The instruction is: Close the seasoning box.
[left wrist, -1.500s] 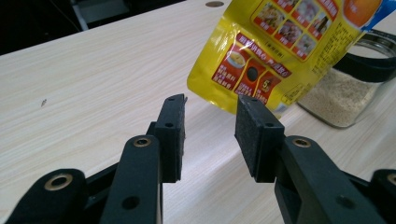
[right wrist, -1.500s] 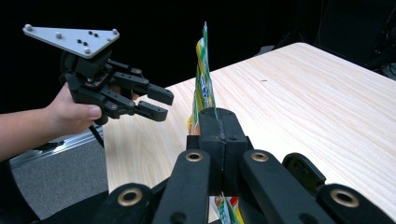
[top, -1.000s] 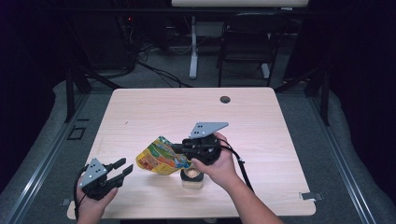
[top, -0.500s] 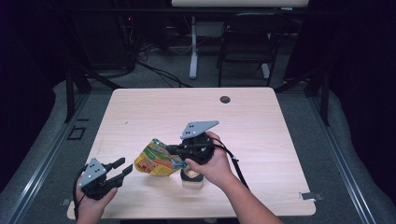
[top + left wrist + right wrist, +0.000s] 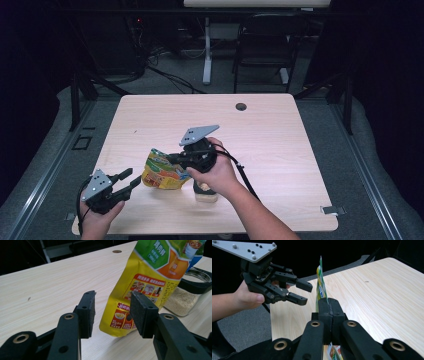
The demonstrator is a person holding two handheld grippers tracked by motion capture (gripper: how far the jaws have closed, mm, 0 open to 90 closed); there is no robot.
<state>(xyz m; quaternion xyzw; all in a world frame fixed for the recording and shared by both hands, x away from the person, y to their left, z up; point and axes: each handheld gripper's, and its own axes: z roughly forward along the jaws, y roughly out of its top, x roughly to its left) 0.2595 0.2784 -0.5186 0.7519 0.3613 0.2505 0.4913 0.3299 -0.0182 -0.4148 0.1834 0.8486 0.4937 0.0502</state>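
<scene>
Left gripper (image 5: 125,181): near the front left corner of the tabletop (image 5: 300,145), jaws apart and just been opening, nothing between the pads. Just to its right, the yellow snack pouch (image 5: 162,171) is held tilted above the tabletop, its lower corner close to the left gripper. Right gripper (image 5: 172,159): jaws pressed together on the pouch's edge. Glass jar (image 5: 205,191): on the tabletop beneath the right hand (image 5: 215,172), holding a pale granular fill.

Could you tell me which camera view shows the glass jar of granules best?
The left gripper view: the jar stands beside the yellow pouch, its granules and open rim clear. The high view shows it small, mostly under the right hand. The right gripper view looks along the pouch's edge instead.
</scene>
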